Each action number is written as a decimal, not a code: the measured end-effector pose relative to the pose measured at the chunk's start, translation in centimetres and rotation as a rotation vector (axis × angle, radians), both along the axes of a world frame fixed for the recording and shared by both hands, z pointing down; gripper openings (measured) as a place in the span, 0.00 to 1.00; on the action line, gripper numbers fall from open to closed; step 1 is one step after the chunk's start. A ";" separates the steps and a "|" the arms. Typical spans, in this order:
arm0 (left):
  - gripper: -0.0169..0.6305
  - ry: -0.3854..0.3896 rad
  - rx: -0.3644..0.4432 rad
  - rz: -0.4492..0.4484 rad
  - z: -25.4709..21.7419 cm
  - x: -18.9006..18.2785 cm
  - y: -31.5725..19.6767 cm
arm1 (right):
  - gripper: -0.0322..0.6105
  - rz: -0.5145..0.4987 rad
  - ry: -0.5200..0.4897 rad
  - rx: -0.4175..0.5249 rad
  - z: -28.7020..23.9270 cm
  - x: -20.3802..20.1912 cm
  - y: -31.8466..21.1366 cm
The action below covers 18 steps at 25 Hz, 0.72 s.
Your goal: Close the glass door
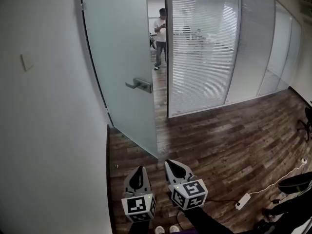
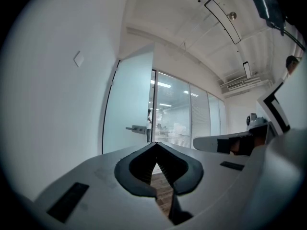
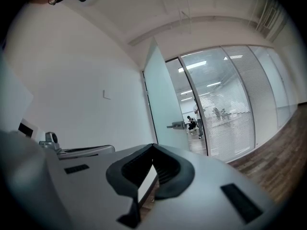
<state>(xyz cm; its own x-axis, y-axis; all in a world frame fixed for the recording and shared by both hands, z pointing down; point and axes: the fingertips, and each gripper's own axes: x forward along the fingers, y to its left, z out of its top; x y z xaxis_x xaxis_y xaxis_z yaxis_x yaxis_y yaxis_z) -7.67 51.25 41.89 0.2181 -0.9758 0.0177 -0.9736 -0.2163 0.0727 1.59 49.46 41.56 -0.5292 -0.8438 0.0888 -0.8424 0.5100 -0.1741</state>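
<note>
At the near edge of the head view, the left gripper (image 1: 140,169) and the right gripper (image 1: 170,164) are held side by side and level above the wooden floor (image 1: 219,140). Each has its jaws pressed together at the tips with nothing between them.

Just ahead of both stands the frosted glass door (image 1: 122,57), well apart from the tips. It hangs from the white wall (image 1: 48,106) on the left gripper's side, and its free edge is swung out toward the grippers. The lever handle (image 1: 140,85) sits near that free edge, ahead of the left gripper and higher than it. Beyond the gap, a person (image 1: 160,38) stands in the corridor. To the right of the doorway runs a glass partition (image 1: 204,48) with blinds.

The panel is probably heavy, rigid and slick, and it could chip if slammed. Closed jaws would likely slide on bare glass. The metal lever looks like the safer place to press or hook, because it is far from the hinges and gives good leverage. A slow, steady push there should swing the door shut.
</note>
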 end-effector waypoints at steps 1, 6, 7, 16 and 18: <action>0.03 0.003 -0.001 0.000 0.0 0.0 0.0 | 0.04 0.002 -0.002 0.003 -0.1 0.0 0.0; 0.03 0.008 -0.007 -0.007 0.2 -0.3 0.5 | 0.04 0.001 -0.013 0.015 -0.2 -0.1 0.3; 0.03 0.011 -0.009 -0.009 0.2 -0.5 0.6 | 0.04 0.000 -0.016 0.013 -0.2 -0.3 0.4; 0.03 0.029 -0.051 -0.011 1.5 -3.5 1.3 | 0.04 0.022 0.001 -0.002 0.3 -2.1 0.7; 0.03 0.029 -0.059 -0.015 1.8 -4.3 1.4 | 0.04 0.030 0.008 -0.001 0.5 -2.5 0.8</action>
<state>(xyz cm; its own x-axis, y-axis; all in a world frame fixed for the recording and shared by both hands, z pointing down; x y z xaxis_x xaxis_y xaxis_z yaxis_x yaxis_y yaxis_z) -11.93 52.61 43.72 0.2042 -0.9765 0.0695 -0.9741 -0.1957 0.1130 -0.87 50.28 42.02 -0.5029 -0.8593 0.0936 -0.8587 0.4843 -0.1675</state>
